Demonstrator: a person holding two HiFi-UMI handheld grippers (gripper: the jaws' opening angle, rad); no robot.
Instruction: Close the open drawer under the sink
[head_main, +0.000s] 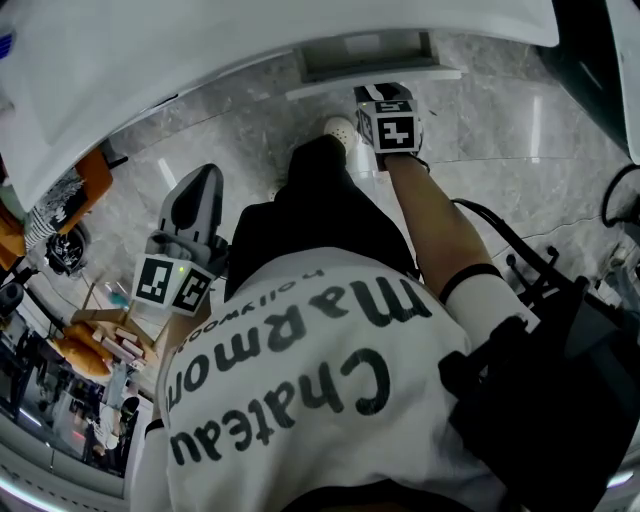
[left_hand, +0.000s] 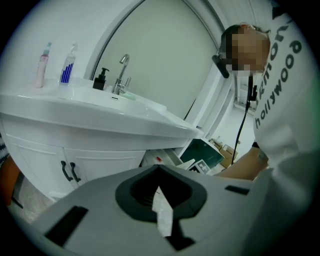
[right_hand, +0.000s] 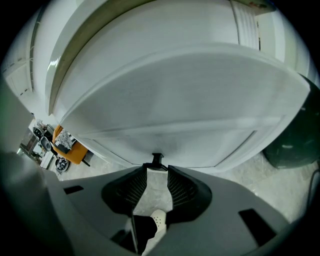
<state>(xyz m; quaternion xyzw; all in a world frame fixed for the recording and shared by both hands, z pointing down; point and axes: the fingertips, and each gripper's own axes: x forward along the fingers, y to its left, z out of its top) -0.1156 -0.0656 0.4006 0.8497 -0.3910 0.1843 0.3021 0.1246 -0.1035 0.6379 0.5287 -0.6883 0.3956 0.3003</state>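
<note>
Right gripper: my right gripper (right_hand: 156, 171) points steeply down at the drawer front. Its ribbed dark jaws stand apart and clamp nothing.
Handle: a small black bar handle (right_hand: 156, 160) sits right at the mouth of those jaws, with its bar lying across the gap. I cannot tell whether the tips touch it.
Drawer, place: the white open drawer (head_main: 372, 62) is under the sink, pulled out toward me and just ahead of my right gripper.
Drawer, axis: its long axis runs left to right in the head view, along the cabinet face. Its flat white front panel (right_hand: 190, 100) faces me and fills most of the right gripper view. The grey inside lies open to the top.
Left gripper: my left gripper (left_hand: 159, 169) hangs at my left side, well apart from the drawer and aimed toward the cabinet. Its jaws are together with nothing between them.
Sink: the white ceramic sink basin (left_hand: 100, 107) overhangs the drawer and carries a chrome tap (left_hand: 121, 75) and a black pump bottle (left_hand: 101, 79).
Cabinet: the white cabinet doors with paired black handles (left_hand: 70, 171) stand to the left of the drawer in the left gripper view.
Floor: grey marble floor (head_main: 520, 150) lies under me, and my white shoe (head_main: 340, 128) is just beside the right gripper in the head view.
</note>
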